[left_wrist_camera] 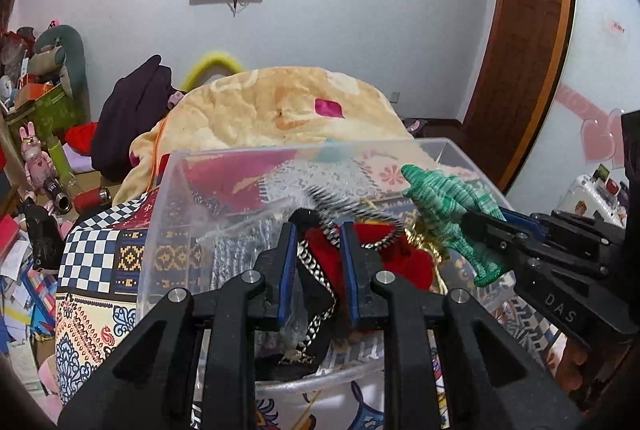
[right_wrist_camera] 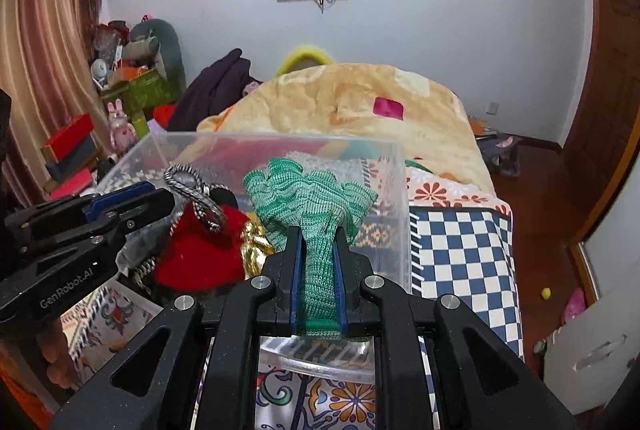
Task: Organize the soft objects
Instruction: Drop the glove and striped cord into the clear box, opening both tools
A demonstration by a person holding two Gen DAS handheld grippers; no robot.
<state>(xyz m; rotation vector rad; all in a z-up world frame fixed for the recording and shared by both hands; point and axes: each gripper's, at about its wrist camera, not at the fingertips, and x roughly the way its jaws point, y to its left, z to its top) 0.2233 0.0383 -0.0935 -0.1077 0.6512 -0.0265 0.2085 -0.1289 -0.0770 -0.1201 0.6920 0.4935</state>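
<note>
A clear plastic bin (left_wrist_camera: 160,213) sits on the bed and also shows in the right wrist view (right_wrist_camera: 400,197). Inside lie a red soft item (left_wrist_camera: 404,262), a gold piece (right_wrist_camera: 254,250) and a black band with silver chain trim (left_wrist_camera: 316,294). My left gripper (left_wrist_camera: 318,230) is above the bin with its jaws a little apart around that band; it shows in the right wrist view (right_wrist_camera: 160,195). My right gripper (right_wrist_camera: 318,234) is shut on a green knitted glove (right_wrist_camera: 316,201) and holds it over the bin's near right side; the glove also shows in the left wrist view (left_wrist_camera: 444,205).
A yellow blanket (left_wrist_camera: 280,105) is heaped on the bed behind the bin. A checkered and patterned bedspread (right_wrist_camera: 460,254) covers the bed. Clutter and boxes (left_wrist_camera: 36,117) stand at the left. A wooden door (left_wrist_camera: 520,61) is at the right.
</note>
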